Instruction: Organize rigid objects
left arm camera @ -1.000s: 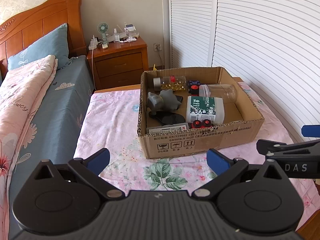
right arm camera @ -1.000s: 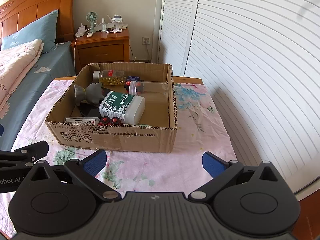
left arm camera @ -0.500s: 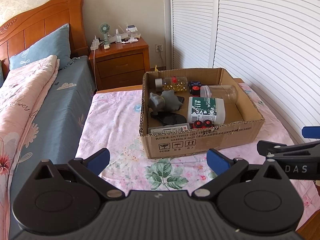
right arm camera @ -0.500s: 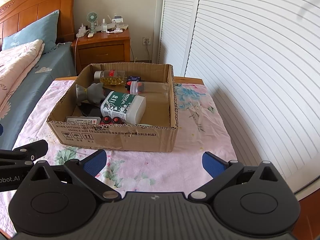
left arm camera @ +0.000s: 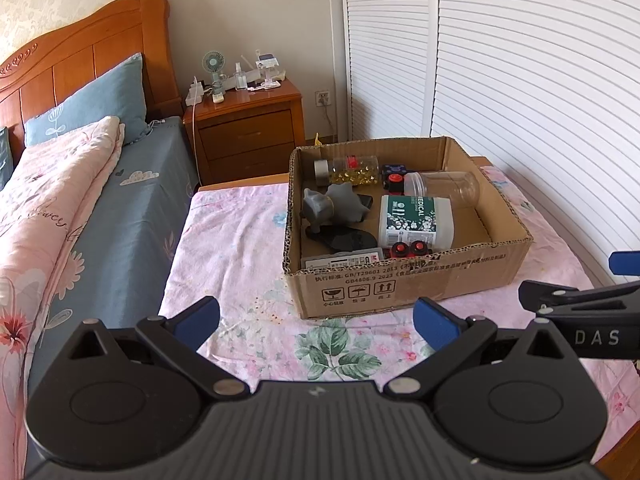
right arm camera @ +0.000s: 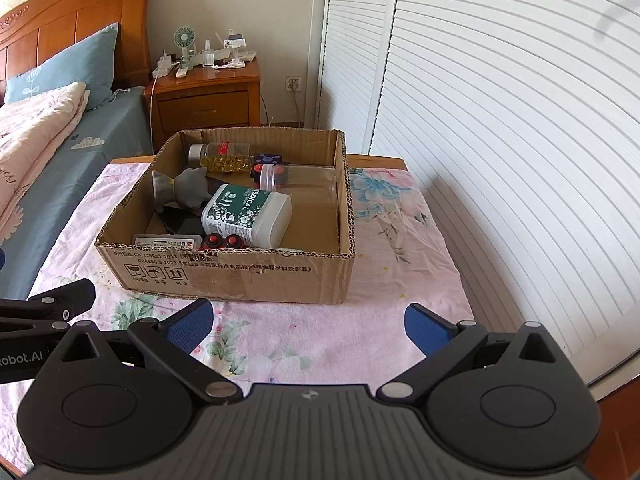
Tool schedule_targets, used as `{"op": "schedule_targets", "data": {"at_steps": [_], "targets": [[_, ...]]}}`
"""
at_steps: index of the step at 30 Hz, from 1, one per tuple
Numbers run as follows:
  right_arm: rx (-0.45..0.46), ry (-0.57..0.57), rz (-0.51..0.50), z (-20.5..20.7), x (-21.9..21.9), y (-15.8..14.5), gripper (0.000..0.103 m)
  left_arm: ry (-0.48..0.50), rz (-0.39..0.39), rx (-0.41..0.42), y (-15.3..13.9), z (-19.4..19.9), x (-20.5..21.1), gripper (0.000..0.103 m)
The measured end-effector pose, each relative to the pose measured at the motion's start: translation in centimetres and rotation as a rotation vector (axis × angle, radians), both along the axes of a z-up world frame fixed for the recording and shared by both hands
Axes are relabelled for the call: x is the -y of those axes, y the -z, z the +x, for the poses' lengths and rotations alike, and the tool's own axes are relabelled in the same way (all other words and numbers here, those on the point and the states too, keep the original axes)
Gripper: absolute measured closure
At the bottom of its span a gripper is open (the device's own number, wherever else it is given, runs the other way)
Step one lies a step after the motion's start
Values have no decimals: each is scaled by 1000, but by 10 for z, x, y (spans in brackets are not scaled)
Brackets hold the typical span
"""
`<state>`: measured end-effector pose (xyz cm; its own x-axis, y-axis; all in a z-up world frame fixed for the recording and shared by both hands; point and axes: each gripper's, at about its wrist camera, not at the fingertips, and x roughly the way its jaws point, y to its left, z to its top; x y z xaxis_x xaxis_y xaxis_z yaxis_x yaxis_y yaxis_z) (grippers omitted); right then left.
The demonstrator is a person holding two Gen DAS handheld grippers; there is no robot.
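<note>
Box [left arm camera: 404, 284] farther; both tools level, spread, empty.

The left gripper [left arm camera: 316, 322] is held level, pointing forward, its blue-padded fingers [left arm camera: 198, 322] spread wide apart with nothing between them; the right gripper [right arm camera: 308, 322] sits just to its right, side by side with it, pointing the same way; its fingers [right arm camera: 424, 328] are likewise spread wide and hold nothing; neither touches anything.

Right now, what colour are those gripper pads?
Blue pads on black fingers, clearest in the right wrist view.
</note>
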<state>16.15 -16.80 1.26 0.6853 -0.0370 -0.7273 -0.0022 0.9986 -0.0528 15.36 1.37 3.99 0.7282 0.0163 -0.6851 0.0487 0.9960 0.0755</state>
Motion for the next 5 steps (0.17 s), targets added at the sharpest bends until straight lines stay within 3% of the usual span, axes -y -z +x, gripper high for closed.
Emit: {"op": "schedule_targets", "data": {"at_steps": [5], "targets": [[3, 2, 1, -1, 1, 0, 0, 6, -2, -1, 0, 0, 2, 1]]}}
